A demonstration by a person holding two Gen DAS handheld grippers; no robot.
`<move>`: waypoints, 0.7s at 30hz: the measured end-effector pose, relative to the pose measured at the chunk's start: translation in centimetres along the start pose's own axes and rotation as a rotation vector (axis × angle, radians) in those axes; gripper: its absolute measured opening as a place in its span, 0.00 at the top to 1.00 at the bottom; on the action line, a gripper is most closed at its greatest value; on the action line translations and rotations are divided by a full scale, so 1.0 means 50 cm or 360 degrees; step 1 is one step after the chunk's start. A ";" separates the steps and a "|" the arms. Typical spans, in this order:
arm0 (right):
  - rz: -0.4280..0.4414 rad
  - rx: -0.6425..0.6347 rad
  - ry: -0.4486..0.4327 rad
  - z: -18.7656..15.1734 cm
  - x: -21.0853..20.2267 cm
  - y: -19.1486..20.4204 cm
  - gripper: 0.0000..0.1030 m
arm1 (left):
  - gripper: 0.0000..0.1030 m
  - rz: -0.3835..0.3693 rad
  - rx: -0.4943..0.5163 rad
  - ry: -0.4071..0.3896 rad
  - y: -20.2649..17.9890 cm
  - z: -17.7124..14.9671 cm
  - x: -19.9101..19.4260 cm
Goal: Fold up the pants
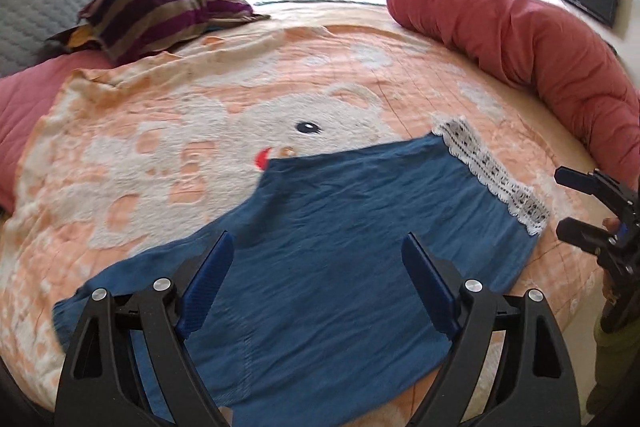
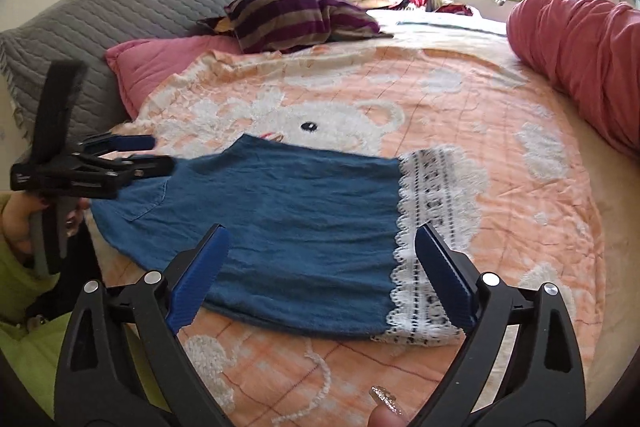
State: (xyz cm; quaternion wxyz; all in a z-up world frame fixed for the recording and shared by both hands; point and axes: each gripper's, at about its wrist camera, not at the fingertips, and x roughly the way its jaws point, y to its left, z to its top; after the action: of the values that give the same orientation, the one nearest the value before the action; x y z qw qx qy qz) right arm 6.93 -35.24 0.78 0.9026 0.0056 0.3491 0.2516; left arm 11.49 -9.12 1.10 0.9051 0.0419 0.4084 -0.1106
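Blue pants [image 1: 340,267] lay folded on the bed [image 1: 180,155]; left tongs [image 1: 320,259] and right tongs [image 2: 324,251] hung released above them, gripping nothing.

The pants [image 2: 288,203] are matt blue woven cloth with a white lace hem [image 2: 432,227] — the blanket [image 2: 500,115] beneath looks fuzzy, tufted. Each hand-held gripper [image 1: 316,291] is matt black plastic with ribbed blue pads [image 1: 208,287] and shiny metal rivets.

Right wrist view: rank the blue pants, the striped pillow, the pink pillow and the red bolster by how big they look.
1. blue pants, closest to the camera, so that helps.
2. red bolster, cut off at the frame edge.
3. striped pillow and pink pillow look about alike; the pink one is partly covered, so no ranking.
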 end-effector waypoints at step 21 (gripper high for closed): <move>-0.0032 0.0074 0.0204 -0.053 0.089 -0.020 0.14 | 0.14 -0.0106 -0.0076 0.0184 0.000 -0.078 0.116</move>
State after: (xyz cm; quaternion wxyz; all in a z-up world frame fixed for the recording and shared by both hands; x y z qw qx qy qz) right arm 8.47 -34.51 -4.20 0.8805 0.0068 0.4120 0.2342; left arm 12.37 -9.43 -5.80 0.8765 0.0131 0.4638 -0.1284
